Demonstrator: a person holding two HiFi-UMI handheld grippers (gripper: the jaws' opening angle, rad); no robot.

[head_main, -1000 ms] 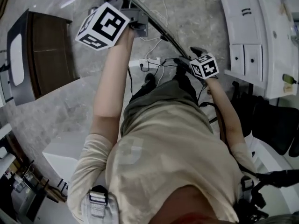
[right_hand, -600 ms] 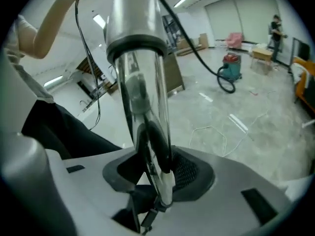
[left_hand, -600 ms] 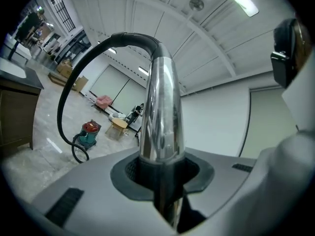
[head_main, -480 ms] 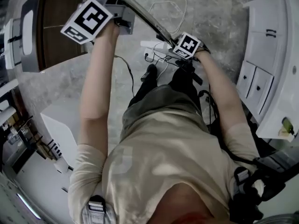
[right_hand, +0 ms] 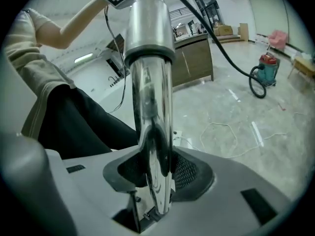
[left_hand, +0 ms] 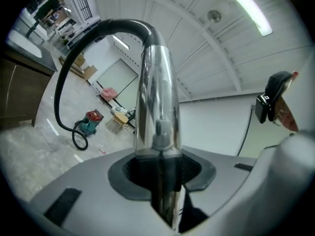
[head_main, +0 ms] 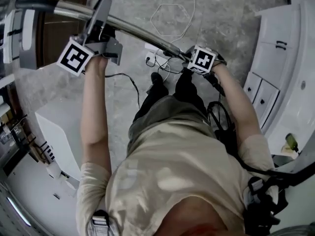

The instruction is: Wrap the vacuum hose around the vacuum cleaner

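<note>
Jaws of left gripper (left_hand: 158, 181), just loosening, and right gripper (right_hand: 155, 181), just closing, clamp the metal tube (head_main: 142, 35).

I see a white power strip (head_main: 153, 57) on the grey floor (head_main: 231, 28). Beyond it lies a looped white cable (head_main: 177, 5), to its right a white cabinet (head_main: 283, 58), and to its left a dark wooden cabinet (head_main: 49, 43).

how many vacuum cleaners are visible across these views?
1. The red-and-teal vacuum cleaner stands on the far floor in both gripper views, its black hose running up to the chrome wand. The head view doesn't show it; others may be hidden.
</note>
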